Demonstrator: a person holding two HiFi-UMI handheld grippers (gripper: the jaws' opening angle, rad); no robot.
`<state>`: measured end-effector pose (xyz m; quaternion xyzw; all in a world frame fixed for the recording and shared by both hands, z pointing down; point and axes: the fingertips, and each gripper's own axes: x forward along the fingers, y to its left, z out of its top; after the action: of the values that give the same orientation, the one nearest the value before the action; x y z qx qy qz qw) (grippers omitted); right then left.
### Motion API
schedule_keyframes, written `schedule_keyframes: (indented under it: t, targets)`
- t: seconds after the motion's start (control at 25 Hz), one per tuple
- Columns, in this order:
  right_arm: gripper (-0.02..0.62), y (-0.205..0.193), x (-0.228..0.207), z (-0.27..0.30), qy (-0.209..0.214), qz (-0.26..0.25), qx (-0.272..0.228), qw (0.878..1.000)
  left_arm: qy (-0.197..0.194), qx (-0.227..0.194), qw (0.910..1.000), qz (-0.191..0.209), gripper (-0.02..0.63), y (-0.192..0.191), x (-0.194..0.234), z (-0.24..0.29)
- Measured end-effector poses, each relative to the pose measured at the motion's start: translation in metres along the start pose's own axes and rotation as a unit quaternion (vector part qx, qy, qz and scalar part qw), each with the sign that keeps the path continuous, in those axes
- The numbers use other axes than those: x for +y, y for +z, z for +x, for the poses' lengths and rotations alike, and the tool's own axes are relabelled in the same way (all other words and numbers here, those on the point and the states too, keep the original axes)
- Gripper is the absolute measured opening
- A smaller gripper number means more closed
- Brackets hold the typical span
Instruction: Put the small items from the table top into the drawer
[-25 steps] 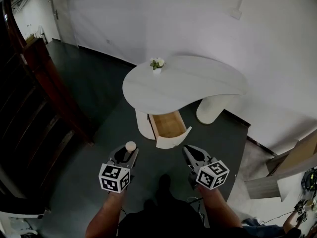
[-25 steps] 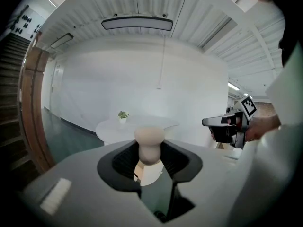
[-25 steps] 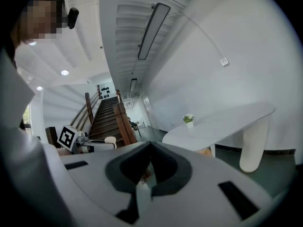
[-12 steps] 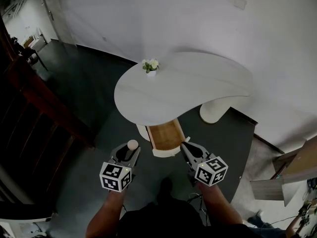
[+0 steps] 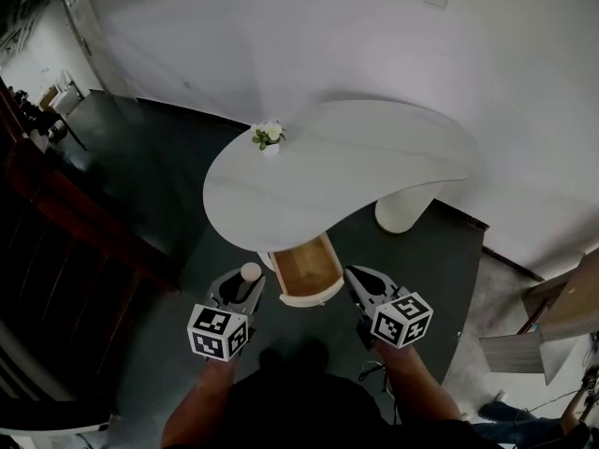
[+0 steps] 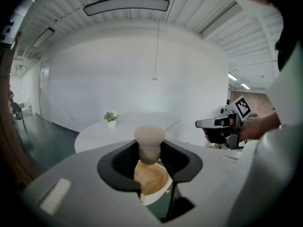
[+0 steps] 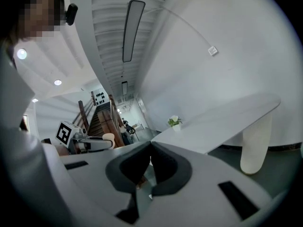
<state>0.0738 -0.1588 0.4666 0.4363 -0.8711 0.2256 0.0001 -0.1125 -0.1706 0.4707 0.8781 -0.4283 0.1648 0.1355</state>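
Knob, pale, stands clamped between the jaws of the left gripper; right gripper beside it is closed on nothing; beyond, drawer hangs open under the near edge of the table; plant at its far left edge.

Even light from ceiling lamps; white wall bright, floor dark. Strong fisheye bending, black corners. Close foreground blurred.
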Motion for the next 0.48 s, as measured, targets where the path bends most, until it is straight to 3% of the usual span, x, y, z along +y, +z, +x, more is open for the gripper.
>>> schedule_keyframes:
  t: [0.32, 0.48]
  targets:
    - [0.011, -0.01, -0.007, 0.028, -0.021, 0.009, 0.023, 0.999, -0.035, 0.007, 0.9993, 0.013, 0.143, 0.001, 0.018, 0.028]
    - [0.011, -0.009, -0.01, 0.047, -0.051, 0.009, 0.03, 0.998, -0.067, 0.013, 0.9975, 0.017, 0.143, -0.001, 0.035, 0.044]
